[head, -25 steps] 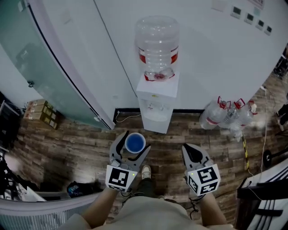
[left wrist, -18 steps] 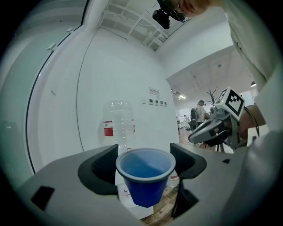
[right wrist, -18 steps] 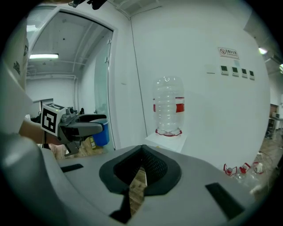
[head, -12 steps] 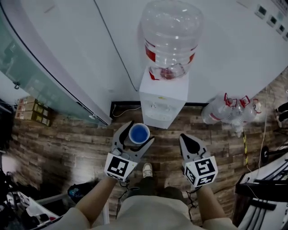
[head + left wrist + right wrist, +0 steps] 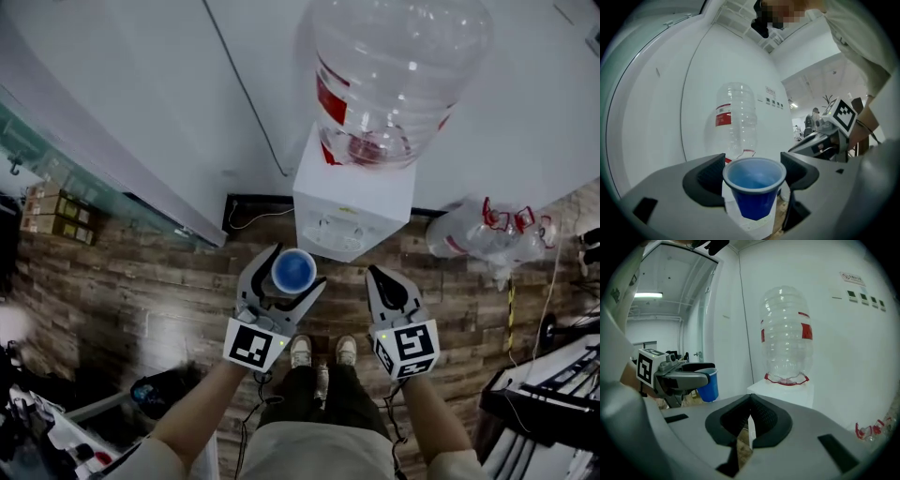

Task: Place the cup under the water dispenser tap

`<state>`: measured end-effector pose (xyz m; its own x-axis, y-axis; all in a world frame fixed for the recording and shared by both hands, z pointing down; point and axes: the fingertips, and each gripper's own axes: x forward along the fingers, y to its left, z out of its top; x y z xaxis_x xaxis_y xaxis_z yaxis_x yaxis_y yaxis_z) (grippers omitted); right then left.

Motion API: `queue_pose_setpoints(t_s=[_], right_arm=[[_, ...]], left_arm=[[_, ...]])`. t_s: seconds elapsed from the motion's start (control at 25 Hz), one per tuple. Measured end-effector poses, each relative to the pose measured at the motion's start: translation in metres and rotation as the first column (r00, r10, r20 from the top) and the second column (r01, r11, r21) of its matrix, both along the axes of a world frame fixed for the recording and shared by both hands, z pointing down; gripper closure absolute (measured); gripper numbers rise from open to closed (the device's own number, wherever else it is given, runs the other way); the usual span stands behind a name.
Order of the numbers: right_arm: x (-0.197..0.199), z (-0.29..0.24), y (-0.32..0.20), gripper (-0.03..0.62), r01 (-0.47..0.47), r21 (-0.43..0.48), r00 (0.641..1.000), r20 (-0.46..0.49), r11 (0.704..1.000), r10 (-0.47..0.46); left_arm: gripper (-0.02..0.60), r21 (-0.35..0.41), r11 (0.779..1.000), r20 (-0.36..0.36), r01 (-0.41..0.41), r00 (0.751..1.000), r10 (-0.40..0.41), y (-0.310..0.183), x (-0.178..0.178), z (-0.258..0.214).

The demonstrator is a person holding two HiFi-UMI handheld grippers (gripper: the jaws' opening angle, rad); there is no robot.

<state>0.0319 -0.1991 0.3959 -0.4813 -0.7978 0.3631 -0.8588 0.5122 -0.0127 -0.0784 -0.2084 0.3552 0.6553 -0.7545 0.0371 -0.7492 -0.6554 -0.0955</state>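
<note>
One cup, blue, clamped btwn wide L fingers; R fingers together, empty.

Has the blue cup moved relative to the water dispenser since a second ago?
Yes. The blue cup, held in the left gripper, has moved toward the white water dispenser; the gap of floor between them has narrowed.
</note>
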Motion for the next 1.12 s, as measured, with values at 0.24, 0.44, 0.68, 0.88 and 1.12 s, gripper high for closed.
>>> queue_pose_setpoints(t_s=[0.24,0.44,0.68,0.88,1.12], right_arm=[[-0.004,0.047,-0.038,0.588,0.045,-0.002,0.998,0.044,0.999,-0.045],[-0.006,0.094,-0.057,0.588,0.073,-0.019,0.996,0.061,0.997,-0.072],[-0.01,0.147,-0.071,0.588,0.102,-0.03,0.993,0.062,0.994,-0.1],[-0.017,0.187,-0.075,0.588,0.133,-0.04,0.988,0.081,0.99,-0.129],[-0.016,0.233,-0.083,0.588,0.137,-0.048,0.989,0.062,0.989,-0.134]], left_arm=[[0.212,0.022,0.999,0.093,0.044,0.995,-0.046,-0.032,0.003,0.057],[0.212,-0.023,0.997,0.088,0.075,0.994,-0.072,-0.057,0.011,0.117],[0.212,-0.035,0.996,0.097,0.077,0.993,-0.073,-0.079,0.018,0.186],[0.21,-0.089,0.992,0.074,0.091,0.994,-0.084,-0.095,0.022,0.25],[0.21,-0.167,0.981,0.039,0.104,0.994,-0.099,-0.116,0.031,0.314]])
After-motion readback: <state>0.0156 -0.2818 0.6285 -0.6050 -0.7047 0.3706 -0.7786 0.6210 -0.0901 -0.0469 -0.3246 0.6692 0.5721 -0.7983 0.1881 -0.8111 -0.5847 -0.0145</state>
